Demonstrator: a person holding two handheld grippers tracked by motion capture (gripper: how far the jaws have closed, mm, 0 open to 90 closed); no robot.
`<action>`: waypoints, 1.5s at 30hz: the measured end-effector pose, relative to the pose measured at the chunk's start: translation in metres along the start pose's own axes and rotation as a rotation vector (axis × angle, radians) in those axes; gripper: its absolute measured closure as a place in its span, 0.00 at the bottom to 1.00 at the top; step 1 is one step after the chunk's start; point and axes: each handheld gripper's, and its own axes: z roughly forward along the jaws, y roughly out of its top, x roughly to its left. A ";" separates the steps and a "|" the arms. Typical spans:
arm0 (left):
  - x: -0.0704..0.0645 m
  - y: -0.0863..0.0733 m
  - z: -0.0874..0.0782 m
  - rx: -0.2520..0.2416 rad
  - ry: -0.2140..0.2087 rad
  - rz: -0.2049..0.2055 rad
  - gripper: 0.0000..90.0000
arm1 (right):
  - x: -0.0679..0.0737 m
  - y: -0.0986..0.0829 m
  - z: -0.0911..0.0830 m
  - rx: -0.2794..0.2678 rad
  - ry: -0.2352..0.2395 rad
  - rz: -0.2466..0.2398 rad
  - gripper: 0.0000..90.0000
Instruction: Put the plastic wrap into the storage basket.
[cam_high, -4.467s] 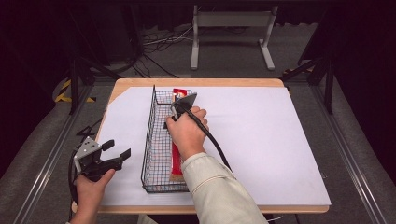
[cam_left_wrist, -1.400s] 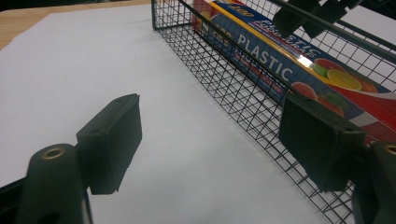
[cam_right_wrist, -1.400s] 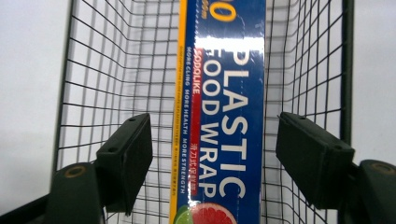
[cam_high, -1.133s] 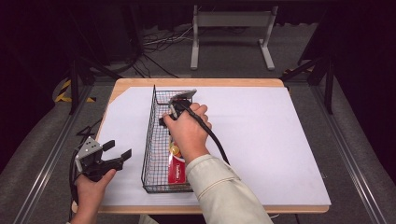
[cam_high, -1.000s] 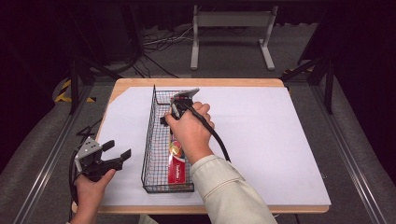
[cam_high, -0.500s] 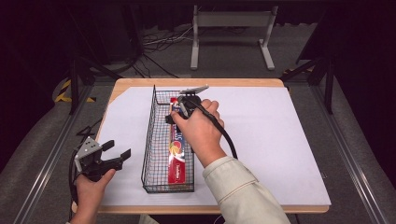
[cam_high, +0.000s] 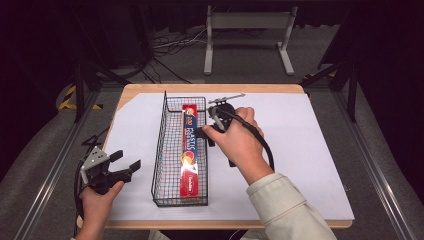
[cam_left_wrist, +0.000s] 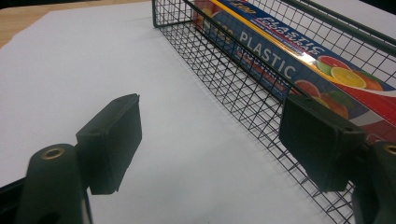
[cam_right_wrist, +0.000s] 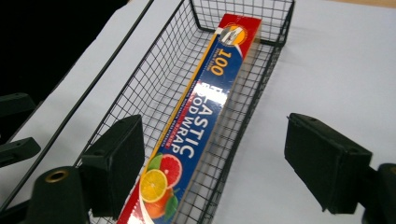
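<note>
A table covered with a white sheet (cam_high: 310, 150) is seen from above; a long black wire basket (cam_high: 162, 150) stands on it, left of centre, running away from the person. Inside the basket a box of plastic wrap (cam_high: 190, 150) lies flat along the right-hand wall, label up — red and blue, with citrus fruit printed at the near end; it appears to have been set down and released. The right gripper (cam_right_wrist: 215, 158) is held just beside the basket's right wall near its far half; its jaws are spread wide and nothing is between them. The left gripper (cam_high: 117, 170) is held low at the near left of the table, apart from the basket, jaws likewise wide and empty — probably parked out of the way.
</note>
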 end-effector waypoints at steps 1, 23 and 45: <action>0.000 0.000 0.000 0.000 0.000 0.000 0.25 | -0.004 -0.001 -0.004 -0.007 0.004 -0.009 0.23; 0.000 0.000 0.001 0.008 0.000 0.001 0.24 | -0.082 -0.020 -0.065 -0.102 0.081 -0.126 0.18; 0.000 -0.004 0.001 0.014 -0.005 0.044 0.22 | -0.151 -0.061 -0.088 -0.207 0.074 -0.113 0.17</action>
